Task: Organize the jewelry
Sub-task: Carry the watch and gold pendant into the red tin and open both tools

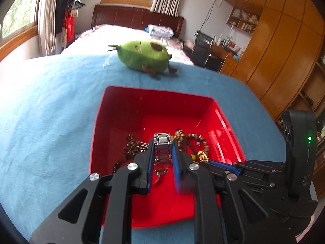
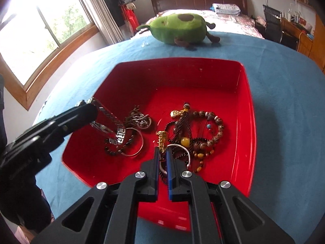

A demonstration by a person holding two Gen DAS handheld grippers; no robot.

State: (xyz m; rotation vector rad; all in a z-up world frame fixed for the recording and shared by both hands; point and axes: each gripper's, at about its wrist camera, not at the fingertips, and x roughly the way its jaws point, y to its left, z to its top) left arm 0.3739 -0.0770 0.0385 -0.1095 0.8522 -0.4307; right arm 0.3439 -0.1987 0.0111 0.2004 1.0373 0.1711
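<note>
- here, over a red tray (image 2: 246, 105) on the blue-covered bed (image 2: 284, 122): left gripper (image 1: 162, 148) closed on a metal link watch (image 1: 161, 148), band hanging limp from the fingers above the tray floor.
- right gripper (image 2: 162, 158) pinched shut on a thin silver bangle (image 2: 178, 146), low at the tray's near side.
- still in the tray: wooden bead bracelets (image 2: 213, 130), a gold charm (image 2: 162, 140), a tangled chain (image 2: 138, 120).
- likely handling: watch dense, floppy, slick, best gripped across the band; bangle stiff, smooth, prone to pivot; beads apt to snag.
- raised tray walls all round; open bedspread beyond; green plush toy (image 2: 182, 28) well behind.
</note>
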